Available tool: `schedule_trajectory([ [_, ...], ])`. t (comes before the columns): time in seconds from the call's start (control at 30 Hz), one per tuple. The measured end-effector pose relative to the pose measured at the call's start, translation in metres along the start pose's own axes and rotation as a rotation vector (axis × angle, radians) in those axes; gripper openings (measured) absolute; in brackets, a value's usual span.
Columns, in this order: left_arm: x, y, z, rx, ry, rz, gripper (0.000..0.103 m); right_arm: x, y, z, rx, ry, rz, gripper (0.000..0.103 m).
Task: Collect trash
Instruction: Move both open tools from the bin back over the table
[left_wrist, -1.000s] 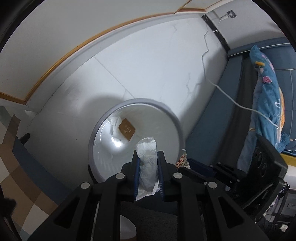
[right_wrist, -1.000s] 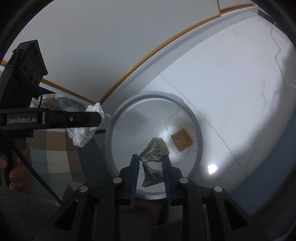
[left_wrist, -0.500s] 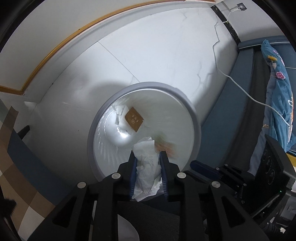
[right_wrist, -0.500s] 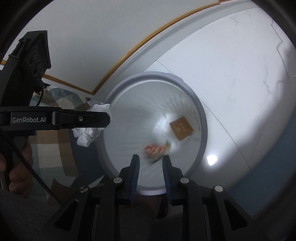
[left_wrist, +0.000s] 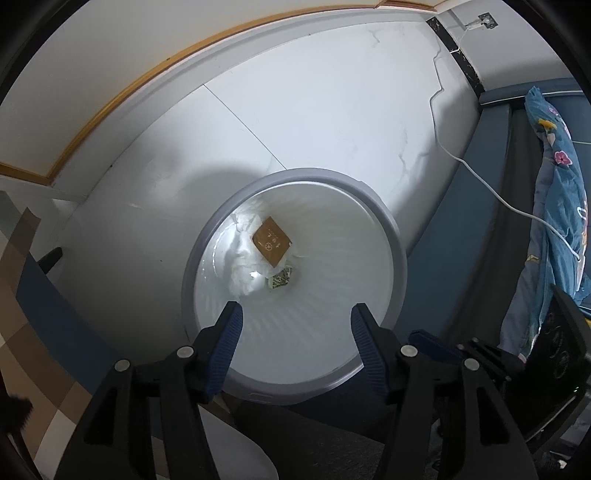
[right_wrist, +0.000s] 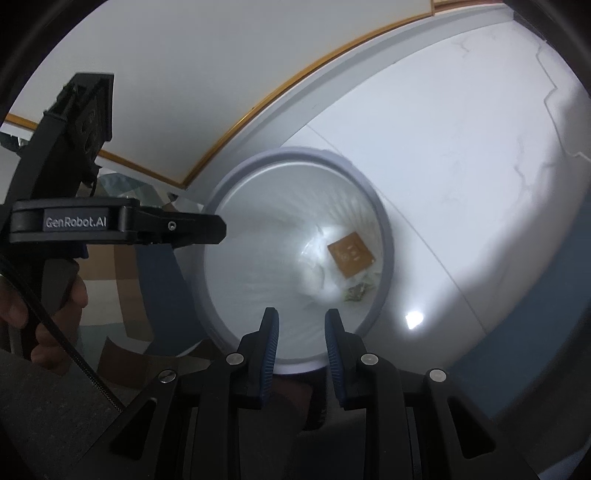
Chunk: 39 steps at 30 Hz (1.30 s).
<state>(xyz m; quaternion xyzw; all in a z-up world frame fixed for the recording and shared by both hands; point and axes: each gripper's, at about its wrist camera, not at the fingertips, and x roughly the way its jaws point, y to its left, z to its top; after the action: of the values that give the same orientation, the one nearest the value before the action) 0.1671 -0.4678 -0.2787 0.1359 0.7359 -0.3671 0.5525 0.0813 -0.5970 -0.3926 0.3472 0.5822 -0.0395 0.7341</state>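
The left claw (left_wrist: 295, 325) hangs released over the mouth of the trash bin (left_wrist: 391, 229), its blue-padded fingers (left_wrist: 229, 332) spread wide with nothing between them. Seen from the right wrist, it reaches in from nine o'clock, its tip at the bin's rim. The right claw (right_wrist: 301, 334) is also parted and empty, its gap narrower, poised over the bin's six-o'clock rim (right_wrist: 384, 221).

At the bottom of the white-lined bin lies the trash: a brown square packet (left_wrist: 271, 242) on top, crumpled white tissue (left_wrist: 242, 266) touching it at about eight o'clock, and a small printed wrapper (left_wrist: 280, 280) just beside the packet at six o'clock.

The bin stands on a white tiled floor (left_wrist: 332, 122). At three o'clock in the left view, a white cable (left_wrist: 480, 177) runs down toward blue floral bedding (left_wrist: 561, 206).
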Motion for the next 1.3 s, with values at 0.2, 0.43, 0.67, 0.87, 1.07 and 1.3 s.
schedule_trajectory([
  [0.2, -0.020, -0.006, -0.009, 0.019, -0.064, 0.043, 0.060, -0.015, 0.002, 0.005, 0.002, -0.051, 0.002, 0.027],
  [0.43, -0.066, -0.014, -0.027, 0.041, -0.234, 0.118, 0.066, -0.042, 0.006, 0.011, -0.001, -0.132, -0.001, 0.035],
  [0.67, -0.123, -0.021, -0.051, 0.025, -0.396, 0.166, 0.067, -0.083, 0.022, 0.015, -0.026, -0.250, -0.007, 0.040],
  [0.87, -0.178, -0.029, -0.081, -0.020, -0.595, 0.207, 0.078, -0.132, 0.044, 0.014, -0.065, -0.393, -0.007, 0.047],
  [1.07, -0.234, -0.028, -0.131, -0.084, -0.822, 0.235, 0.084, -0.184, 0.079, 0.004, -0.143, -0.541, 0.001, 0.056],
  [1.3, -0.281, -0.016, -0.191, -0.154, -1.000, 0.320, 0.097, -0.224, 0.120, -0.014, -0.219, -0.648, 0.057, 0.066],
])
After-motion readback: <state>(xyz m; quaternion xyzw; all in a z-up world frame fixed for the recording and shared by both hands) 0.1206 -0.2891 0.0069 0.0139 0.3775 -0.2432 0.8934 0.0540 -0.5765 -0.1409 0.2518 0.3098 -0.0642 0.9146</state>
